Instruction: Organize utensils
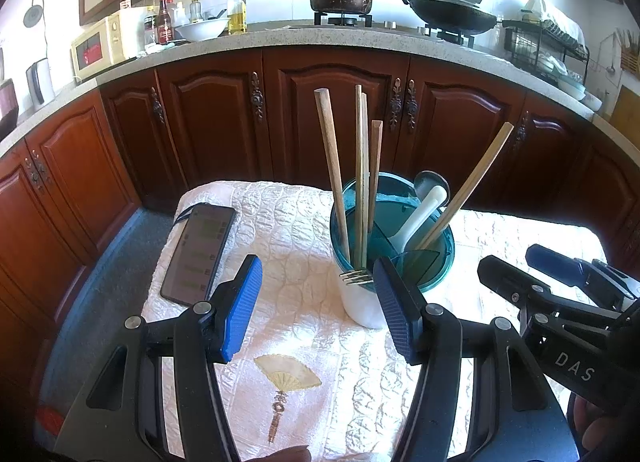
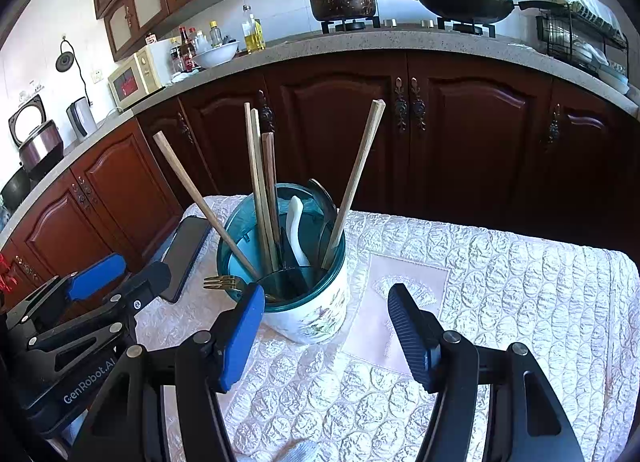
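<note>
The left wrist view is showing what the other hides: the lit screen of the phone (image 1: 199, 254), lying flat ahead and to the left of the left gripper (image 1: 316, 308), and a printed fan motif (image 1: 287, 378) on the cloth just below its fingers. The right wrist view is giving the painted flower pattern on the white ceramic wall of the utensil holder (image 2: 316, 314), which the left camera is seeing only as plain white, and it is catching the phone only edge-on.

The holder is standing upright on a quilted, glossy cream tablecloth (image 2: 500, 302), with a translucent teal divided insert at its mouth. Several long wooden chopsticks (image 1: 362, 166) are leaning out of it at different angles, next to a smooth white plastic spoon (image 1: 420, 214) and a rounded metal ladle (image 1: 432, 182). A brass-coloured fork (image 1: 357, 277) is sitting with its tines sticking out over the teal rim on the side facing the left gripper.

The left gripper is spread wide, its ribbed blue pads empty; its right pad is looking very close to the holder's side and the fork tines, though contact is not certain. The right gripper (image 2: 326, 332) is likewise spread wide and holding nothing, the holder sitting just ahead between its fingers, close to the left pad. Each gripper is appearing at the edge of the other's view.
</note>
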The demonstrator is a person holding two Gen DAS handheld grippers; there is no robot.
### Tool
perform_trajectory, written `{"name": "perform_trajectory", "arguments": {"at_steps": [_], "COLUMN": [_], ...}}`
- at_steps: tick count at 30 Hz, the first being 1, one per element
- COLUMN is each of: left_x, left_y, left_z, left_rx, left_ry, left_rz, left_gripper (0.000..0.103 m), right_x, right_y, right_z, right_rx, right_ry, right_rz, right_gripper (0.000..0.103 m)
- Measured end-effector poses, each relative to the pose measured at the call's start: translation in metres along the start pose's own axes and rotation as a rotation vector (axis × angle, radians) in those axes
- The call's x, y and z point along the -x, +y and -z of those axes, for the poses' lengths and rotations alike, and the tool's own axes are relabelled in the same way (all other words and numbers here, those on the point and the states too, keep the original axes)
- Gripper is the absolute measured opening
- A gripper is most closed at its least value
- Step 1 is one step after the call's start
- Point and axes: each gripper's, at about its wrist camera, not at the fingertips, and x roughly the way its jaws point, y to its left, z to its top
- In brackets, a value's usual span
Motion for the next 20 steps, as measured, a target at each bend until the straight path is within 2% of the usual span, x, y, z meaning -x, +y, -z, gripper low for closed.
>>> {"name": "perform_trajectory", "arguments": {"at_steps": [20], "left_x": [-0.011], "left_y": [0.000], "left_z": [0.003], "left_rx": [-0.012], "left_ry": [0.013], "left_rz": [0.028], "left_gripper": [0.058], "right_x": [-0.007], "right_y": [-0.002], "right_z": [0.005], "right_rx": [-0.004], "right_ry": [0.013], "right_rz": [-0.003], "right_gripper": [0.062]}}
